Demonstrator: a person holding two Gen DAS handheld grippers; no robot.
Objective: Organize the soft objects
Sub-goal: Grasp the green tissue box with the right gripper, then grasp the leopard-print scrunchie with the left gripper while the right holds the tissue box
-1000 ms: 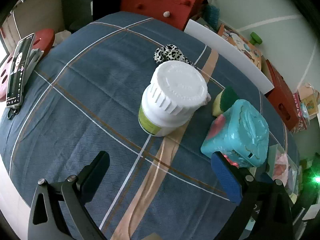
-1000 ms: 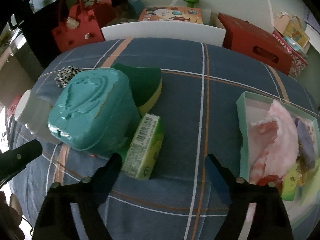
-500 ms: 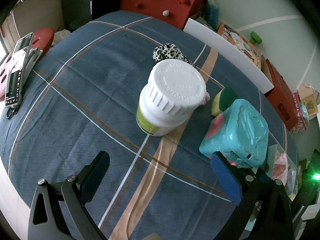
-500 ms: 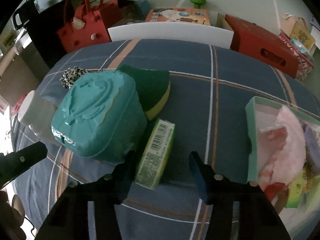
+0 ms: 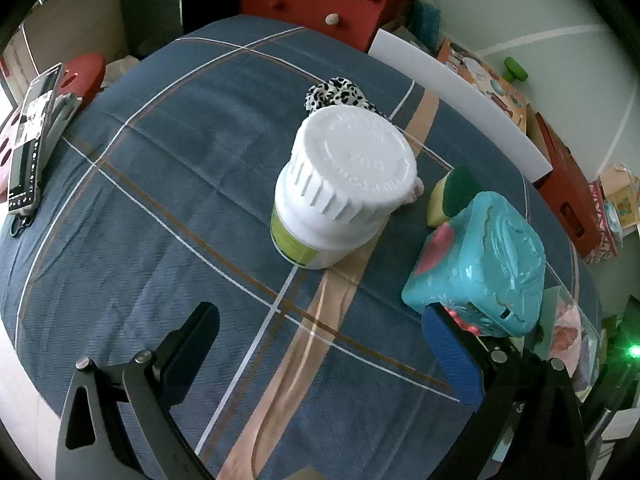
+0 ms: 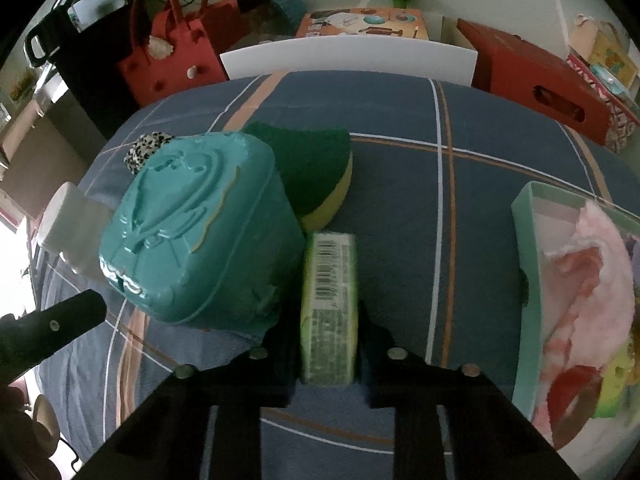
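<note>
My right gripper (image 6: pixel 326 344) is shut on a green tissue pack (image 6: pixel 329 304) that lies on the blue plaid cloth (image 6: pixel 400 184). Beside it on the left stands a teal lidded box (image 6: pixel 200 224), with a green-and-yellow sponge (image 6: pixel 316 172) behind. A mint tray (image 6: pixel 528 280) at the right holds pink fluffy items (image 6: pixel 592 280). My left gripper (image 5: pixel 320 352) is open and empty above the cloth, in front of a white jar (image 5: pixel 344 184). A leopard-print scrunchie (image 5: pixel 336 92) lies behind the jar.
A phone (image 5: pixel 32 140) on a stand is at the table's left edge. Red bags (image 6: pixel 172 56), a red box (image 6: pixel 540 80) and a white board (image 6: pixel 348 56) stand beyond the far edge. The teal box shows in the left wrist view (image 5: pixel 484 260).
My right gripper has moved forward and closed from wide open onto the green tissue pack. My left gripper stays open and has hardly moved.
</note>
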